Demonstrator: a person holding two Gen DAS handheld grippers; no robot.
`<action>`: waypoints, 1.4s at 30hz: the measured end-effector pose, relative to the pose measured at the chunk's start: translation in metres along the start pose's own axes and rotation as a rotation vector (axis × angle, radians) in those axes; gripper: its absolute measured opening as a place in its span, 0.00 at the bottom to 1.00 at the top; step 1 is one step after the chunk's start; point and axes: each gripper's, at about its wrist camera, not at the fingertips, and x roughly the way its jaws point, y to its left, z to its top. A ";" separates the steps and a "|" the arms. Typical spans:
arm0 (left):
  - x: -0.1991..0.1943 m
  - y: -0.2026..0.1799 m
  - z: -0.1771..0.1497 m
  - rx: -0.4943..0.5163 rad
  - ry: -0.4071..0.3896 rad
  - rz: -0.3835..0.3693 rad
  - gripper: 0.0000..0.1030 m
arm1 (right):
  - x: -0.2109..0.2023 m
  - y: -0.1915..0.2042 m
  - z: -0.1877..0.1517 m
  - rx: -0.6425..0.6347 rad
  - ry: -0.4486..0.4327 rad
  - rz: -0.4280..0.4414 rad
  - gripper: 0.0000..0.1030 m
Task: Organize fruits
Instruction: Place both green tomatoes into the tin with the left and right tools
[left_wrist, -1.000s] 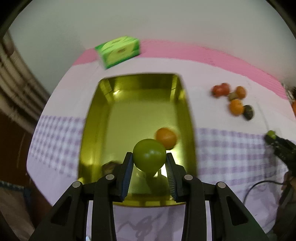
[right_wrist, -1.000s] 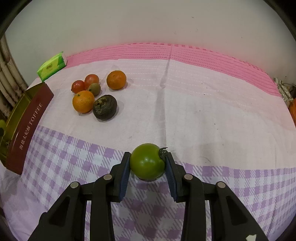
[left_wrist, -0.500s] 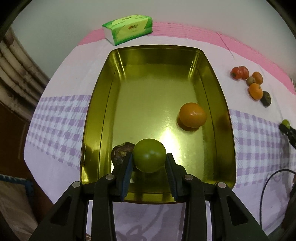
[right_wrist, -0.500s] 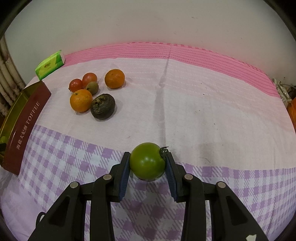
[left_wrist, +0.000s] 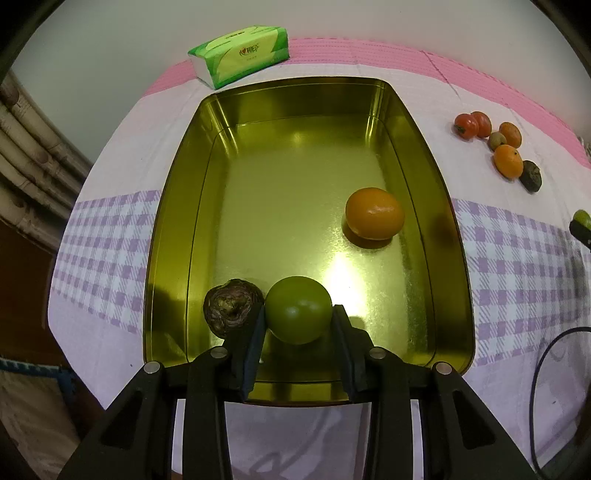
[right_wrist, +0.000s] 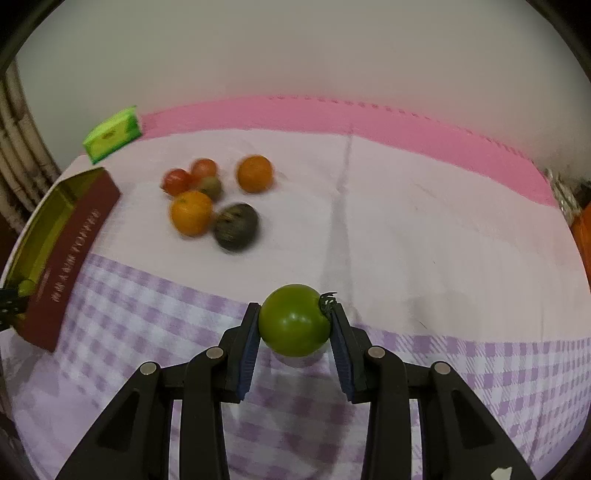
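Left gripper (left_wrist: 298, 317) clamps a green tomato (left_wrist: 298, 314) low inside the gold tin (left_wrist: 456, 280), beside a wrinkled dark fruit (left_wrist: 231, 311); right gripper (right_wrist: 293, 323) pinches another green tomato (right_wrist: 293, 319) over the checked cloth (right_wrist: 480, 369)

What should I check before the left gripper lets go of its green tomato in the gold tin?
1. Left gripper clamped on its green tomato: ok.
2. Tomato is over the gold tin, inside the rim: ok.
3. Tomato resting on the tin floor: cannot tell.
4. Room beside it: not ok, the wrinkled dark fruit sits right against the left finger.
5. Orange in the tin is well apart from the drop spot: ok.
6. Right gripper holds its own green tomato above the cloth, away from the tin: ok.
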 end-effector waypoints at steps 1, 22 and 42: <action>0.000 0.000 0.000 -0.002 0.000 0.000 0.36 | -0.002 0.006 0.003 -0.009 -0.004 0.010 0.33; -0.060 0.067 -0.003 -0.229 -0.205 0.013 0.67 | -0.015 0.214 0.022 -0.414 -0.012 0.333 0.33; -0.041 0.101 -0.013 -0.382 -0.170 0.014 0.67 | 0.024 0.266 0.004 -0.532 0.075 0.302 0.35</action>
